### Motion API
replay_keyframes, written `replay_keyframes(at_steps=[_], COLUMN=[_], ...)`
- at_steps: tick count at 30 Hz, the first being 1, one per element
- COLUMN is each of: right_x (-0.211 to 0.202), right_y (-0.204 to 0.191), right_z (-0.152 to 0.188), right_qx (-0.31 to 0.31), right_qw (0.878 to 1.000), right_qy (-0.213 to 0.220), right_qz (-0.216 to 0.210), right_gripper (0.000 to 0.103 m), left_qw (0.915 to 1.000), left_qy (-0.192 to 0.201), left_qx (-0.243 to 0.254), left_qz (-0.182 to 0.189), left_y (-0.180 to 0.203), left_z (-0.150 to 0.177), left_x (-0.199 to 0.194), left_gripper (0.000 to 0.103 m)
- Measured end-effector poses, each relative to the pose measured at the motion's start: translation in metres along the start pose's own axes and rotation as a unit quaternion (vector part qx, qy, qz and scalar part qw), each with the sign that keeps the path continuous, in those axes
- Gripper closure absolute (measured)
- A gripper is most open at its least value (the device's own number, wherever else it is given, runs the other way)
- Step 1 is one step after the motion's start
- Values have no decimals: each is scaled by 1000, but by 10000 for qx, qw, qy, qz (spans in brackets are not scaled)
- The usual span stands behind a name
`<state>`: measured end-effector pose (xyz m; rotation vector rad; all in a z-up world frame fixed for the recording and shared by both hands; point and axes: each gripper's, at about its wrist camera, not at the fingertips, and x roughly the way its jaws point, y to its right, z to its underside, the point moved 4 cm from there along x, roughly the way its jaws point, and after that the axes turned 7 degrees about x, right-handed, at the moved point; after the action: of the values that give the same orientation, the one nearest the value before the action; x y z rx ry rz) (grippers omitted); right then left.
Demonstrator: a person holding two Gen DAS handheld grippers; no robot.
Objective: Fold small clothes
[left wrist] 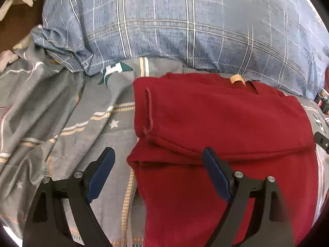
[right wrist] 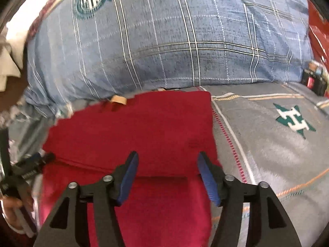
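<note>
A dark red garment (left wrist: 226,119) lies folded on the grey bed sheet (left wrist: 61,113), its tan neck label (left wrist: 236,79) toward the pillow. A sleeve is folded in along its left side. My left gripper (left wrist: 158,151) hangs open over the garment's left edge, one finger over the sheet, the other over the cloth, nothing pinched. In the right wrist view the same garment (right wrist: 133,127) fills the middle, and my right gripper (right wrist: 168,155) stands open above its right part, near a fold step, with no cloth between the pads. The left gripper (right wrist: 30,168) shows at that view's left edge.
A big blue plaid pillow (left wrist: 185,20) lies right behind the garment, also the pillow (right wrist: 164,41) in the right view. The patterned grey sheet (right wrist: 277,144) spreads to the right. A small dark and red object (right wrist: 314,80) and a red bag (right wrist: 316,26) sit at the far right.
</note>
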<state>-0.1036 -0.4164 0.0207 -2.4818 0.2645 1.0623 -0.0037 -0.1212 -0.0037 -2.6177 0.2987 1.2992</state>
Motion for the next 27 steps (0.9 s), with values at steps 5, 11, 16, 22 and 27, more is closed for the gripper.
replay_keyframes(at_steps=[5, 11, 16, 22, 27], right_x=[7, 41, 97, 102, 60], right_y=[-23, -52, -31, -2, 12], right_z=[2, -24, -52, -66, -49], right_qx=[-298, -718, -740, -533, -209], right_qw=[9994, 9974, 9959, 9943, 9969], right_qy=[-9, -10, -329, -225, -203], right_qz=[-187, -65, 403, 898, 729], right_gripper=[38, 39, 40, 42, 39], left_qw=[9999, 9991, 9989, 9990, 9994], left_qy=[-43, -208, -289, -257, -206], left_qx=[-106, -337, -336, -330, -263], left_qz=[56, 177, 152, 143, 105], left_y=[-4, -8, -5, -2, -3], left_z=[-3, -15, -20, -18, -13], left_x=[8, 32, 47, 46, 36], left_gripper=[15, 15, 15, 15, 15])
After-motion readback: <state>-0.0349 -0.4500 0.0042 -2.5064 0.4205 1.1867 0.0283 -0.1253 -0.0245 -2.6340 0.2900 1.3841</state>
